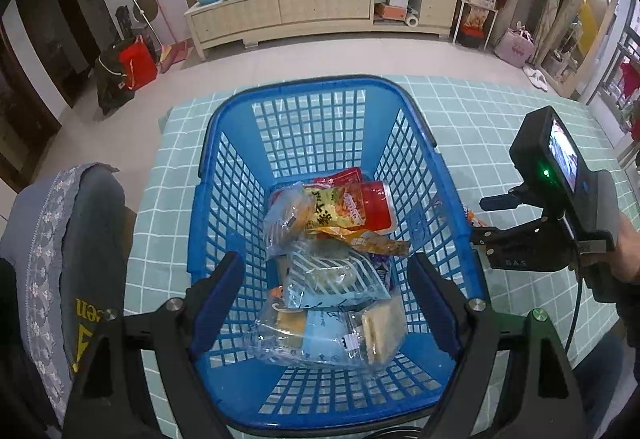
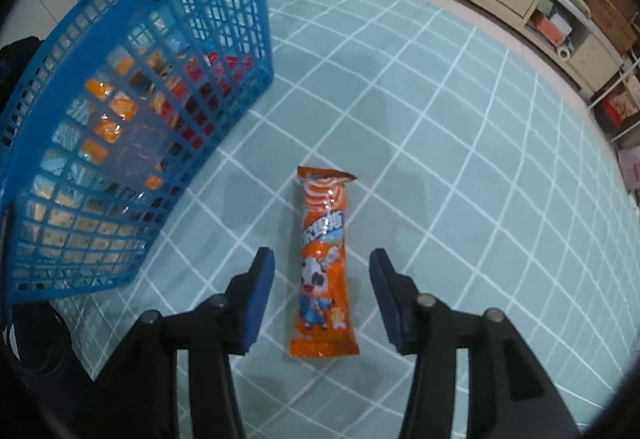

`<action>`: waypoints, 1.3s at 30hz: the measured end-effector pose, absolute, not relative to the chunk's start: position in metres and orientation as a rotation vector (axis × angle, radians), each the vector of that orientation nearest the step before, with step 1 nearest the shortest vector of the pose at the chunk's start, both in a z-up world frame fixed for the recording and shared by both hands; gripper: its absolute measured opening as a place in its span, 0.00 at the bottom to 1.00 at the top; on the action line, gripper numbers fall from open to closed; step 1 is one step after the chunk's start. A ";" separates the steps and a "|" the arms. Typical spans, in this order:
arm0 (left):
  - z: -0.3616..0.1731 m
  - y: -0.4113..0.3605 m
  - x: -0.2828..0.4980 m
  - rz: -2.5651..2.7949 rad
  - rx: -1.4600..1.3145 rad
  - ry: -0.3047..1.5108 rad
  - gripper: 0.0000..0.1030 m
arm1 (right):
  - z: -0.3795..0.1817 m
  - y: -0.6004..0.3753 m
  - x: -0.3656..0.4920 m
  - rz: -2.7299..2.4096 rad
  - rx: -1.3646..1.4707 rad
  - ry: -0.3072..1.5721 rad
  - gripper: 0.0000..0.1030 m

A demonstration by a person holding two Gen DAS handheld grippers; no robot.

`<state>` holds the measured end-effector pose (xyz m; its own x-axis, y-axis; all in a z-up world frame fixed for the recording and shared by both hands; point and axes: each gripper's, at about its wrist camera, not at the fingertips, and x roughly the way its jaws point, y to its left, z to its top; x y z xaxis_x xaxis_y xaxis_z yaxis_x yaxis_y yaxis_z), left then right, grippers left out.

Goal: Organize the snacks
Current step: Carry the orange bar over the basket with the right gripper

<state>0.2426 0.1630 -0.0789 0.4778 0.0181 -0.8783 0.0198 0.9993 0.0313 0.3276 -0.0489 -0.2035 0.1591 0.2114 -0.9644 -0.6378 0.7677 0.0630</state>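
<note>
Right gripper (image 2: 322, 299) hangs low over the checked tablecloth (image 2: 460, 143), fingers spread wide on either side of the orange snack pack (image 2: 323, 263), not touching it, so it looks lined up lengthwise for a pinch. Just to the left stands the blue basket (image 2: 132, 39), already piled with wrapped snacks (image 1: 332, 259). Left gripper (image 1: 324, 303) hovers above that pile, parted and empty, probably waiting.

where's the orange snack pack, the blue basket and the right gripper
orange snack pack (image 2: 325, 263): right wrist view, middle of wrapper
blue basket (image 1: 224, 119): left wrist view, left rim
right gripper (image 2: 322, 279): right wrist view, midway between fingertips
</note>
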 end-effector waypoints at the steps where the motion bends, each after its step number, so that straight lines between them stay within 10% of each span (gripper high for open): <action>1: -0.080 0.163 0.243 -0.001 0.039 1.075 0.80 | -0.205 -0.049 0.328 0.631 -0.402 1.276 0.52; 6: -0.085 0.166 0.243 0.001 0.031 1.077 0.80 | -0.219 -0.045 0.323 0.626 -0.431 1.282 0.52; 10: -0.085 0.168 0.241 0.006 0.025 1.080 0.80 | -0.217 -0.042 0.314 0.617 -0.462 1.252 0.19; 39: -0.045 0.220 0.194 0.003 0.028 0.904 0.80 | -0.081 0.016 0.226 0.675 -0.219 1.028 0.17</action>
